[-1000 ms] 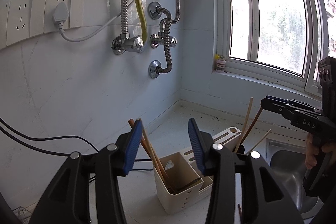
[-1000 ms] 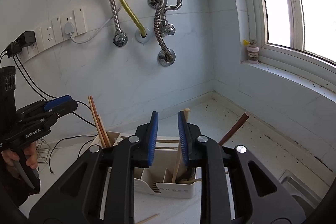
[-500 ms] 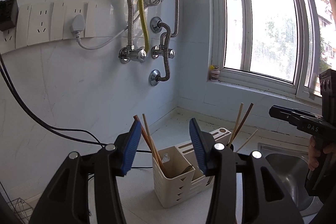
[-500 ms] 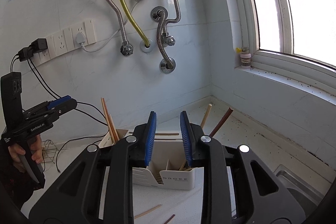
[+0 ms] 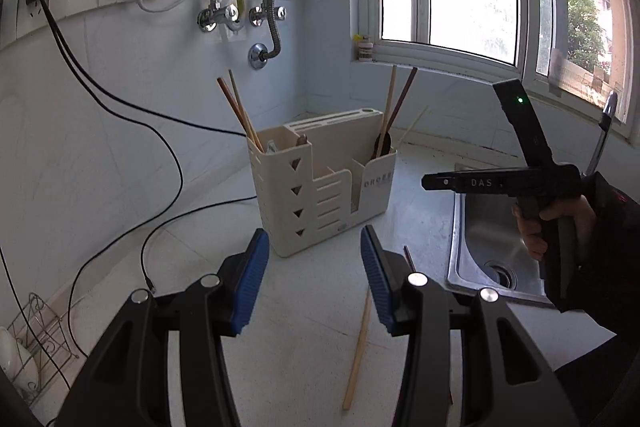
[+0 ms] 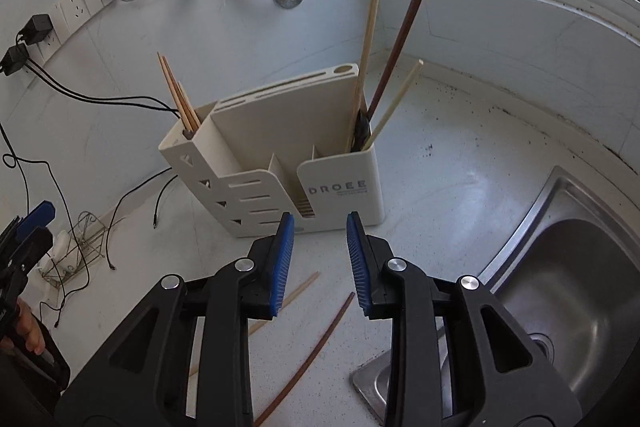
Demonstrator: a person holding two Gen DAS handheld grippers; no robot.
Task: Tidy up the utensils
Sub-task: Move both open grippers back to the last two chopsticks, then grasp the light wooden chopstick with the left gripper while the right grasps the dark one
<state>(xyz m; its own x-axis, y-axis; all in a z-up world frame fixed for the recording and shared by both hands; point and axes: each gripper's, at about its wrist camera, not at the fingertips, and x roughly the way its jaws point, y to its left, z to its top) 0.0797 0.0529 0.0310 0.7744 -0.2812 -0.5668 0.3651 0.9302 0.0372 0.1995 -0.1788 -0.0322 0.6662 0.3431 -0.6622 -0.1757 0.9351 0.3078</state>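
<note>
- Done: chopsticks stand in the utensil holder, a pair in its 10 o'clock compartment and three at 2 o'clock.
- Left: a pale chopstick and a dark chopstick lie on the counter.
- Left gripper and right gripper: fingers released, holding nothing.

Ahead, 12 o'clock: the cream holder blocks the way — chopsticks jut upward.
Below: loose chopsticks lie on bare surface.
3 o'clock: the sink drops away.
9 o'clock: cables trail.
</note>
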